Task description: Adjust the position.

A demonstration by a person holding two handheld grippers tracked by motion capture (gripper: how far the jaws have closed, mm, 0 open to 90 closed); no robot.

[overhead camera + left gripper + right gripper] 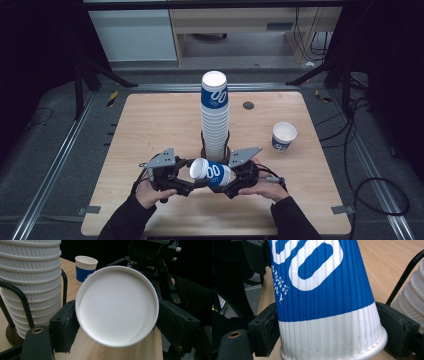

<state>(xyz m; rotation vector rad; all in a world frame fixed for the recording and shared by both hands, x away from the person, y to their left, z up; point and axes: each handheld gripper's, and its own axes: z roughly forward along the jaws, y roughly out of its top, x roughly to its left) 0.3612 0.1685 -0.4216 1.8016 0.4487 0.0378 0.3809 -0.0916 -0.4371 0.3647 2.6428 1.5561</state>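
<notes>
My right gripper (227,186) has its two black pads pressed against the white ribbed base end of a blue and white paper cup (210,173); its own view shows that clamp plainly, the pads (265,326) bearing on both sides of the cup (324,302) just above the bottom rim. My left gripper (186,187) meets the same cup from the other end. In its view the cup's open white mouth (117,306) faces the camera, and the jaws stand at either side of the rim; the left pad (65,325) is up against the wall, but on the other side I cannot tell whether the pad touches or stands just off it.

From above, the cup lies on its side, lifted between both grippers, mouth toward my left hand (149,192), base toward my right hand (265,187), over the near middle of the wooden table (150,125). That view gives the layout but not the contact at the pads.

Just behind the held cup rises a tall stack of cups (215,117) in a black wire holder (204,150); the left gripper view shows the stack's ribbed white rims (32,282) and the holder's bars close by. A single upright cup (284,136) stands well apart to the right, also seen beyond the rim in the left gripper view (85,268).
</notes>
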